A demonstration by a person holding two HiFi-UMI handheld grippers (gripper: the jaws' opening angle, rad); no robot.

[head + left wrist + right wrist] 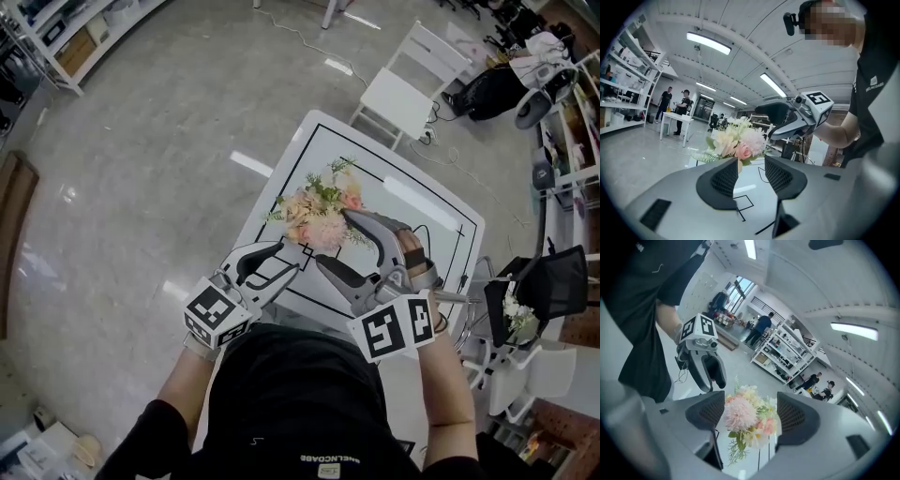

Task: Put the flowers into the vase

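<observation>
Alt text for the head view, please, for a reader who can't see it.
Seen from above, a person in a black shirt holds the left gripper and the right gripper, both with jaws apart, at the near side of a bunch of pink and cream flowers over a white table marked with black lines. What supports the flowers is hidden under them.

The pink-and-cream flower bunch is sitting above the white square table, between the grey left gripper and the grey right gripper; a white slatted chair is standing behind the table.
</observation>
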